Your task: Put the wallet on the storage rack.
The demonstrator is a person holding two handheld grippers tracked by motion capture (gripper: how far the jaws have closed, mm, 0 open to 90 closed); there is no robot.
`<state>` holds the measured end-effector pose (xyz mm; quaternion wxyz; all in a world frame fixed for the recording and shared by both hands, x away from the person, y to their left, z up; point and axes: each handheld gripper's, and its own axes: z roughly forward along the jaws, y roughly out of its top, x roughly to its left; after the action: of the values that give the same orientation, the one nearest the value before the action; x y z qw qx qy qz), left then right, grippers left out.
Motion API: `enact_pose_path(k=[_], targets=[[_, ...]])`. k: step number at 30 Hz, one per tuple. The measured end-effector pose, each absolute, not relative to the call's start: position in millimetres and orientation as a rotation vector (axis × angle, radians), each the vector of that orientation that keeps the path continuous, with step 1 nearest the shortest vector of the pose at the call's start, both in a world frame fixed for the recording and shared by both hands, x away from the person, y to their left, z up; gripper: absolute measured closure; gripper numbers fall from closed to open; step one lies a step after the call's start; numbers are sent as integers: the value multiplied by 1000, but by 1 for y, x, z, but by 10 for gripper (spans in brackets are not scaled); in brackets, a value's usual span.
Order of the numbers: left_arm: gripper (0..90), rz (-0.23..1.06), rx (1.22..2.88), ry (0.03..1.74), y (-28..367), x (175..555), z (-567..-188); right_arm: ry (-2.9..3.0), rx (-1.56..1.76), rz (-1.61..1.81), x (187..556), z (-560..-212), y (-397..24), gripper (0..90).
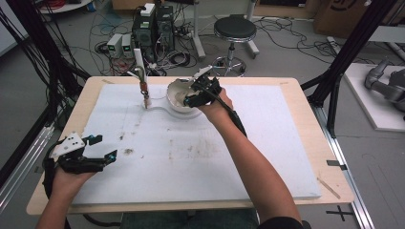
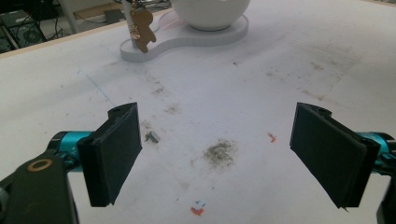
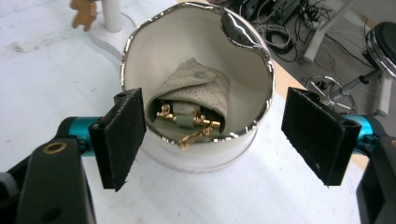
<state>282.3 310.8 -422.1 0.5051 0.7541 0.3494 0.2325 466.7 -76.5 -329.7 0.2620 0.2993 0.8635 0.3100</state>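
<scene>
The left gripper [image 1: 102,148] waits low at the near left of the white foam board [image 1: 267,157], jaws wide, holding nothing. Further along, a small brown bear charm [image 2: 141,29] hangs from a white post [image 1: 139,58]. Beside it sits the round white bowl [image 3: 243,79] with a shiny rim. Inside lies a soft green key pouch [image 3: 196,100] with gold clips. The right gripper [image 3: 212,140] hangs just over the bowl, jaws wide apart and gripping nothing, so I think the pouch is already dropped in.
</scene>
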Motion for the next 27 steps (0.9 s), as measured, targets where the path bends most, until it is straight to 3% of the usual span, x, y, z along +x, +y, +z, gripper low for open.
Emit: enact_pose_path(k=[16, 27], targets=[[164, 529, 1833, 810, 296, 296, -422, 2221, 830, 1027, 413, -323, -162, 222], [164, 511, 1837, 784, 284, 307, -422, 2146, 893, 1120, 378, -341, -214, 219]])
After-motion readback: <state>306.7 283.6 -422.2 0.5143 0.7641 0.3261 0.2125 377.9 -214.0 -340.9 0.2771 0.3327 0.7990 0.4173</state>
